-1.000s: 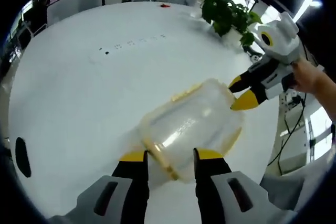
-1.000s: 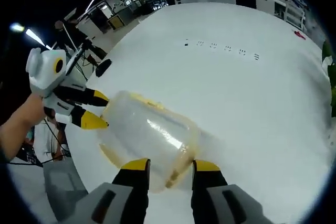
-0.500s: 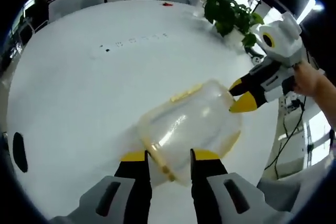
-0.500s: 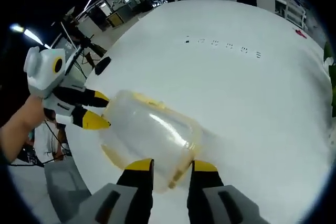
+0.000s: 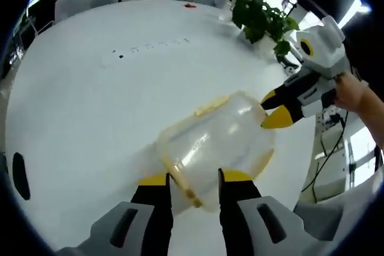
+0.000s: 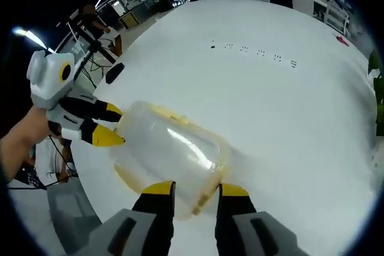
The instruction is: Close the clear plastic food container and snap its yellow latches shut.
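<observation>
No writing can be read anywhere in either view. The desk [image 5: 90, 100] carries a short row of small dark marks [image 5: 150, 46] beyond the plastic box [image 5: 216, 148], seen again in the right gripper view [image 6: 252, 53], too tiny and blurred to make out as letters or numbers. The plastic box itself bears no label that can be read.

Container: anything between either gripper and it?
Nothing visible. The left gripper straddles one end of the container at a yellow latch; the right gripper is at the opposite end.
</observation>
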A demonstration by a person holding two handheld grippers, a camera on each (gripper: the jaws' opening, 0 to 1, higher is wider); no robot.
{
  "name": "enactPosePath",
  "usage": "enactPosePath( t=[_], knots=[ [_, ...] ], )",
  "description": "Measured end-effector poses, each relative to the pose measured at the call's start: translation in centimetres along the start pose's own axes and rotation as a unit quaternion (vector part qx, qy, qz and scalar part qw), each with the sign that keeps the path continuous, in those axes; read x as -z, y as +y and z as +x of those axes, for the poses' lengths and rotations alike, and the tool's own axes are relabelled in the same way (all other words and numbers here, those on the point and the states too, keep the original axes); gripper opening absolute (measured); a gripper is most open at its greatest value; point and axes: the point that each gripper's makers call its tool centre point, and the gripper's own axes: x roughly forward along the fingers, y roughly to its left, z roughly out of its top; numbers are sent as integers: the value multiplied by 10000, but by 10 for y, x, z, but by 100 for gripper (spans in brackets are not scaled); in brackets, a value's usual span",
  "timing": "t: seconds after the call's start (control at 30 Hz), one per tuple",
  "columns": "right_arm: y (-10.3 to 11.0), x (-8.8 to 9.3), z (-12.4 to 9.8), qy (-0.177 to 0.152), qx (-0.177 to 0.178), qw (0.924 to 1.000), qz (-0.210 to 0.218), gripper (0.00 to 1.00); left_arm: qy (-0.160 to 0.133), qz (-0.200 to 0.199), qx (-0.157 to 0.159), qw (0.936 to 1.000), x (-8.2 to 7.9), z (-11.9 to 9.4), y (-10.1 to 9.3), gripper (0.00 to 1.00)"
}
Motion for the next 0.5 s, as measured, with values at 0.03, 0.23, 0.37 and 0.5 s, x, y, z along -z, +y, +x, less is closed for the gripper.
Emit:
enactPosePath(
  t=[0.03, 0.23, 0.37, 0.5],
  knots=[
    [-1, -1, 0, -12, -7, 10000, 14, 24, 4, 7, 11, 10000, 0, -1, 1, 26],
    [1, -2, 0, -56, 60, 10000, 27, 25, 70, 105, -17, 9999, -2, -3, -1, 27],
    [2, -3, -1, 8, 182, 9998, -31, 25, 61, 63, -55, 9999, -1, -5, 0, 28],
    [2, -3, -3, 13, 252, 9993, -274, 26, 5, 40, 2, 10000, -2, -5, 2, 30]
  ],
)
